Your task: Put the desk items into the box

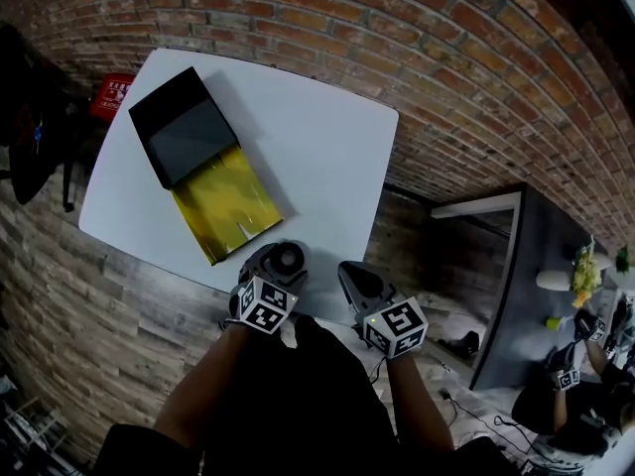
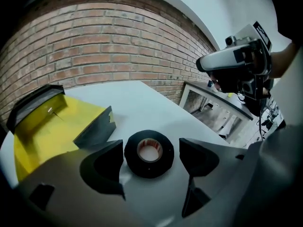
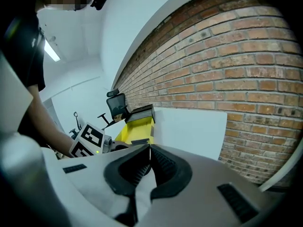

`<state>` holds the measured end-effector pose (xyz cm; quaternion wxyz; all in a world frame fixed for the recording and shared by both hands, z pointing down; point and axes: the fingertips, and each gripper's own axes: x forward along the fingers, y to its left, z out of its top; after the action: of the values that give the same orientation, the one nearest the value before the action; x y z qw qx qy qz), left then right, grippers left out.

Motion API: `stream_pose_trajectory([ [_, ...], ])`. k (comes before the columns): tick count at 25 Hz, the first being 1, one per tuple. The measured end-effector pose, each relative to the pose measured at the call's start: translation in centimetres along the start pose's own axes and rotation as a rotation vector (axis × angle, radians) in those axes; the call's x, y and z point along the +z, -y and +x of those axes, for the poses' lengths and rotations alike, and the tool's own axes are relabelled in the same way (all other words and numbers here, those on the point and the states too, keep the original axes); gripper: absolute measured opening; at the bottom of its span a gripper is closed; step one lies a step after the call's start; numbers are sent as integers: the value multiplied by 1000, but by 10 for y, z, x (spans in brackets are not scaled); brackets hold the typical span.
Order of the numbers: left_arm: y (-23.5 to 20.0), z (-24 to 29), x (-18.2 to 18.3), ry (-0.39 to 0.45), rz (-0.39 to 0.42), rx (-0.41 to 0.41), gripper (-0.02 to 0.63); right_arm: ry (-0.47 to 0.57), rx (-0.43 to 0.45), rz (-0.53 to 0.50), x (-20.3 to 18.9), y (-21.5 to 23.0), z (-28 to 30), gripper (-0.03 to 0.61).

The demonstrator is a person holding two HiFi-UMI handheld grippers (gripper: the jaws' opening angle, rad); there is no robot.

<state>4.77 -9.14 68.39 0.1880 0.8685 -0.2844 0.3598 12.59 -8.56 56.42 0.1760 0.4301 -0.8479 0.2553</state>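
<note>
The left tongs (image 2: 150, 155) stand released, both pads clear of the black tape roll (image 2: 149, 170) lying flat between them on the white table (image 1: 317, 157). The right tongs (image 3: 149, 150) are clenched on nothing, just beside the left ones at the table's near edge. Ahead and left of the left tongs lies the open yellow-lined box (image 1: 223, 201), its black lid (image 1: 184, 127) at the far end. A brick wall (image 2: 94, 46) rises beyond the table. A red thing (image 1: 111, 92) past the box is half hidden and unreadable.
</note>
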Motion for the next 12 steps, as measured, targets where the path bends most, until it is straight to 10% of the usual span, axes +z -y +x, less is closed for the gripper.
stream_pose_trajectory([
  [12, -6, 9, -10, -43, 34, 36, 356, -11, -8, -3, -2, 2, -3, 21],
])
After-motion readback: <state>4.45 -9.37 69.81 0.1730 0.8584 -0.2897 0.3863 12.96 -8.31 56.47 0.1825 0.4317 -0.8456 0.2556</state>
